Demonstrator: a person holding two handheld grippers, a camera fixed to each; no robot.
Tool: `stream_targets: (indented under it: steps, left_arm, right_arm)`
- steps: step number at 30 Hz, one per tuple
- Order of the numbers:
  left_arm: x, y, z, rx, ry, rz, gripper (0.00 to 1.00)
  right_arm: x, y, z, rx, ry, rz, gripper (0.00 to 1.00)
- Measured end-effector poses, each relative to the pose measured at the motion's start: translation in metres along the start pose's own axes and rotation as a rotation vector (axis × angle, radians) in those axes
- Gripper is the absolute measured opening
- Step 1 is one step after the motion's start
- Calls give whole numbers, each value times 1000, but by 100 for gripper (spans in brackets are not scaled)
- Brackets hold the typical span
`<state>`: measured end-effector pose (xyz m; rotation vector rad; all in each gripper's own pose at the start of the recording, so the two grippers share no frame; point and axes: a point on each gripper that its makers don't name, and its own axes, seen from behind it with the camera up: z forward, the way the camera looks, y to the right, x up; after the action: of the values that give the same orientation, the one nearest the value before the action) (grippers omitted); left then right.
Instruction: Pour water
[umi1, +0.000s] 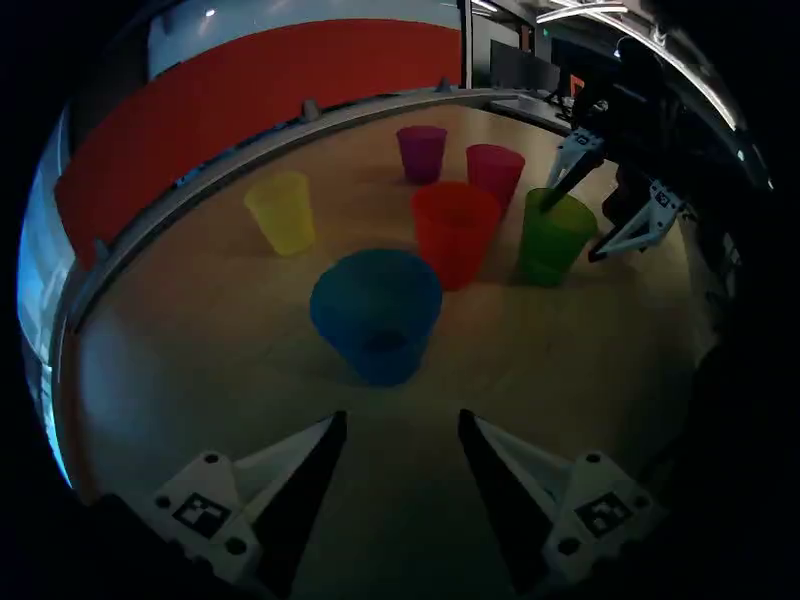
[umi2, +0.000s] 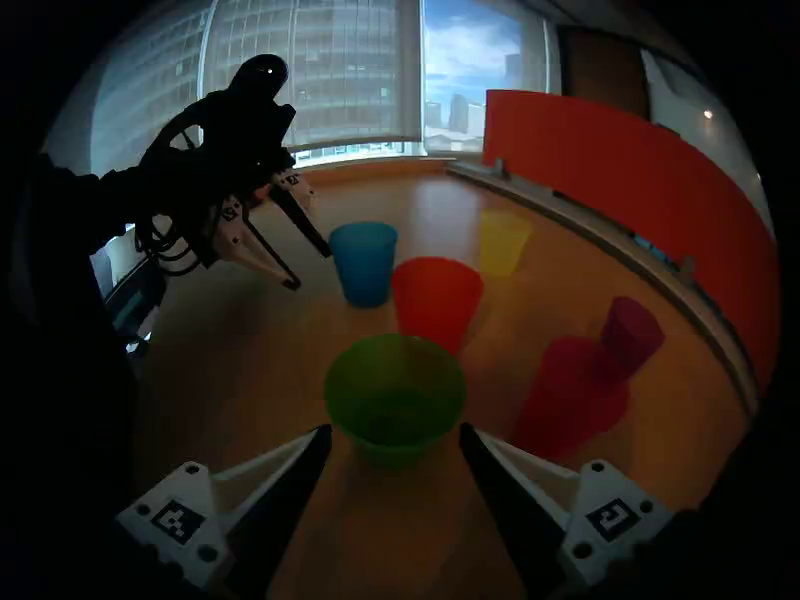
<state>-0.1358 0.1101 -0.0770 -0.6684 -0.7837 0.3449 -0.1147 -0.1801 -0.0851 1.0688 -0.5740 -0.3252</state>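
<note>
A pale wooden table (umi1: 200, 350) runs away from both cameras, lit dimly. A grey rail (umi1: 250, 150) edges its far side in the left gripper view, and a long red partition (umi1: 250, 90) stands behind the rail. In the right gripper view, tall windows (umi2: 330, 70) at the table's far end look onto high-rise buildings and sky.

There are six plastic cups, one of each colour, all upright, and two grippers.

Nearest in the left gripper view, the left gripper (umi1: 400, 425) has its fingers spread and holds nothing. The blue cup (umi1: 377, 310) stands just ahead of the gap, apart from both tips. Past it is the red cup (umi1: 455, 230), with the yellow cup (umi1: 282, 210) off to the left by itself. The magenta cup (umi1: 494, 172) and the purple cup (umi1: 421, 152) stand farthest back.

In the right gripper view, the right gripper (umi2: 392, 432) is released, its fingers apart. The green cup (umi2: 395, 400) sits between the tips, very close to both. I cannot tell whether either finger touches it. Farther off, a person's dark arm (umi2: 110, 205) holds the left gripper beside the blue cup.
</note>
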Motion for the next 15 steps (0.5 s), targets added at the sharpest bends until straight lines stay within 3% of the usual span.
stream_targets:
  steps: [15]
  left_arm:
    - [2,-21,-24,86,82,-91,82]
  right_arm:
    - [-24,10,-48,-124,-3,48,100]
